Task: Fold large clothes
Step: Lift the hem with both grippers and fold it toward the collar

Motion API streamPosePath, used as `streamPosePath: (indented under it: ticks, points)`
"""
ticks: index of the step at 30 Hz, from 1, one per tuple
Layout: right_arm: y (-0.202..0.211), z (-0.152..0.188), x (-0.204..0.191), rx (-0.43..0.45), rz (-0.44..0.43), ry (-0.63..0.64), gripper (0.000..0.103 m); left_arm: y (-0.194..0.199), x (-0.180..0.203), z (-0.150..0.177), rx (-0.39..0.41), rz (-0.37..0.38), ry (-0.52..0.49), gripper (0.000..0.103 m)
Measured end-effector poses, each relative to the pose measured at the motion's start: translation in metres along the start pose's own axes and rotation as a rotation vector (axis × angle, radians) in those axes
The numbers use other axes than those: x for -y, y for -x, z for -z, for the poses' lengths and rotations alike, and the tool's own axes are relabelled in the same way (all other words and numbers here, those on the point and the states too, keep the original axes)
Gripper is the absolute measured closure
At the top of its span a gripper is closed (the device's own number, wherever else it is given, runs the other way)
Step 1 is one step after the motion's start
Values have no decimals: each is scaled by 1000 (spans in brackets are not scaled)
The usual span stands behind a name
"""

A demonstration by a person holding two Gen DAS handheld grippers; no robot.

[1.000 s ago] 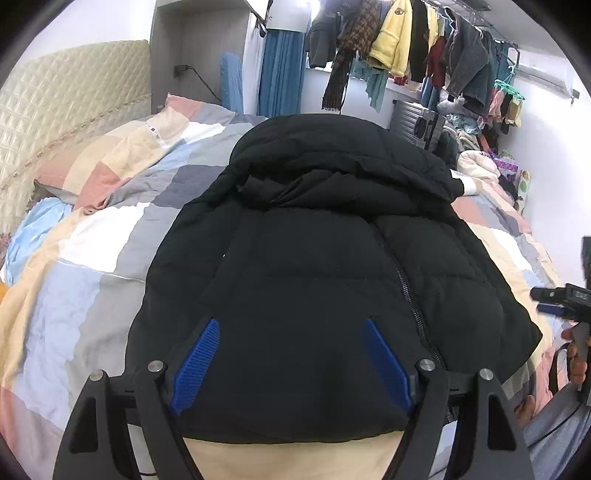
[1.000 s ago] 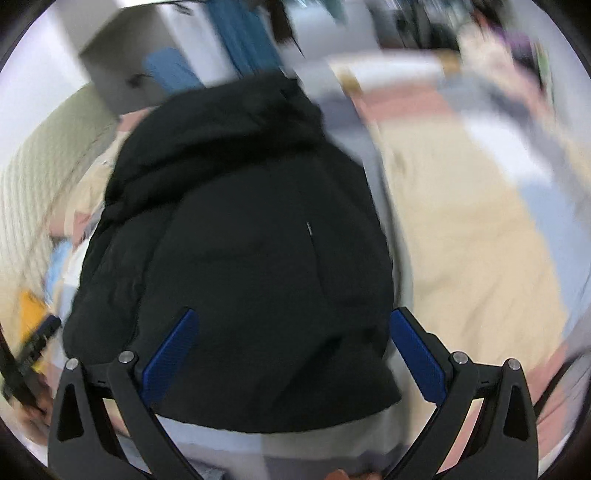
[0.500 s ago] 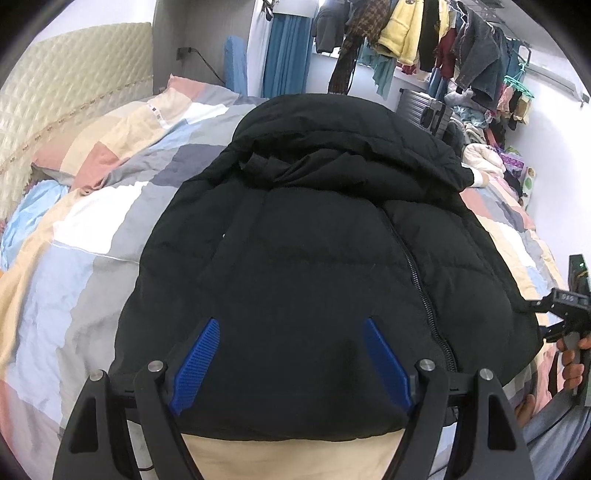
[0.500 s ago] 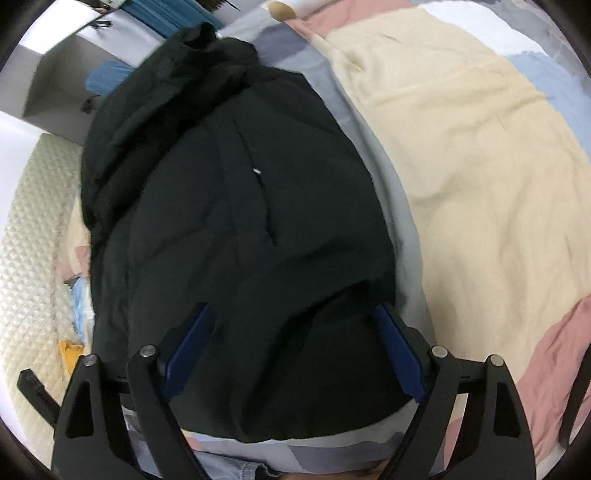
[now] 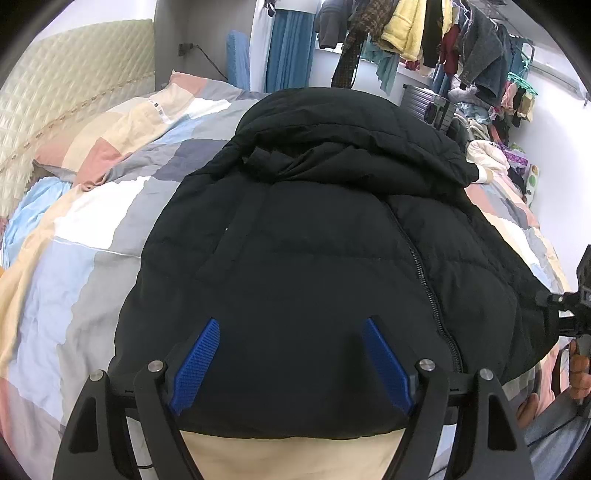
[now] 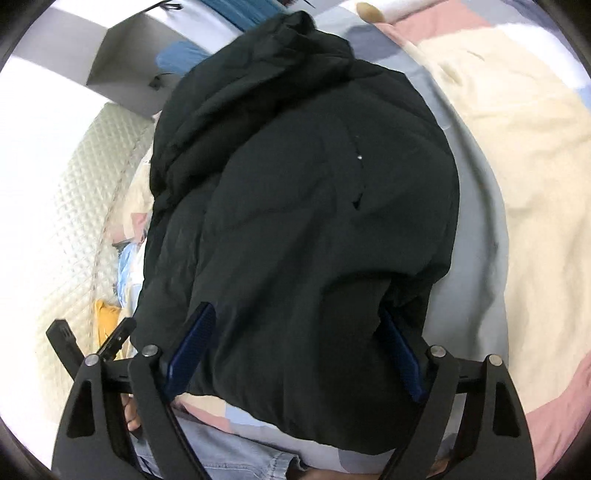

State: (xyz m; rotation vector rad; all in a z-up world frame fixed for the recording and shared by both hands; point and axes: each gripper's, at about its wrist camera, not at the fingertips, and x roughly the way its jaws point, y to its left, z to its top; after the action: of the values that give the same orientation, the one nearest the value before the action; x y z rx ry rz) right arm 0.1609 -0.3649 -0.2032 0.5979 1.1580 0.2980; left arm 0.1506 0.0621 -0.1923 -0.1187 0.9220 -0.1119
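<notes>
1. Bedroom first: you stand at the edge of a bed (image 5: pixel 85 254) covered by a patchwork quilt, with a padded headboard (image 5: pixel 70 96) to your left and a rail of hanging clothes (image 5: pixel 436 33) at the back.
2. Your jacket (image 5: pixel 314 258), black, puffy and hooded, lies front-up across the quilt. Its long axis runs straight away from you: hem nearest, hood (image 5: pixel 340 129) farthest, zip (image 5: pixel 424 280) slightly right of centre. It looks already narrowed, with no sleeve sticking out, though the dark fabric hides the layers.
3. Your left gripper (image 5: pixel 291 354) hovers over the hem's left half, jaws spread wide and holding nothing.
4. Your right gripper (image 6: pixel 295 343) sits lower at the hem's right corner, jaws equally wide; the fabric bulges between its blue pads (image 6: pixel 192 339), but they are not pinched on it.
5. Both hands are about equally near the hem, so I judge the next move as a two-handed pinch there, then carrying it forward toward the hood. Take every layer, since the padding may spring open.
</notes>
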Motion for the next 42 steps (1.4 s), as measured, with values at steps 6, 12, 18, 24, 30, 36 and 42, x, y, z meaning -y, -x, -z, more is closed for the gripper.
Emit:
streamPosePath:
  ticks: [6, 12, 18, 24, 30, 36, 42]
  points:
    - [-17, 2, 44, -54, 148, -239, 20, 0, 0, 1, -2, -4, 6, 23]
    - [-26, -1, 42, -83, 148, -240, 31, -3, -8, -3, -15, 17, 32, 23]
    - [-12, -2, 10, 10, 120, -61, 84, -1, -52, -13, -39, 45, 183, 23]
    - [9, -1, 11, 102, 55, -52, 88, -10, -118, -18, -124, 36, 411, 23]
    - [6, -2, 18, 103, 23, -110, 87, -53, -154, 3, -303, 44, 608, 23]
    - [6, -2, 28, 79, 23, -154, 86, -67, -142, 2, -335, 13, 580, 22]
    - [6, 1, 32, 69, 23, -174, 84, -78, -142, 6, -349, 73, 616, 20]
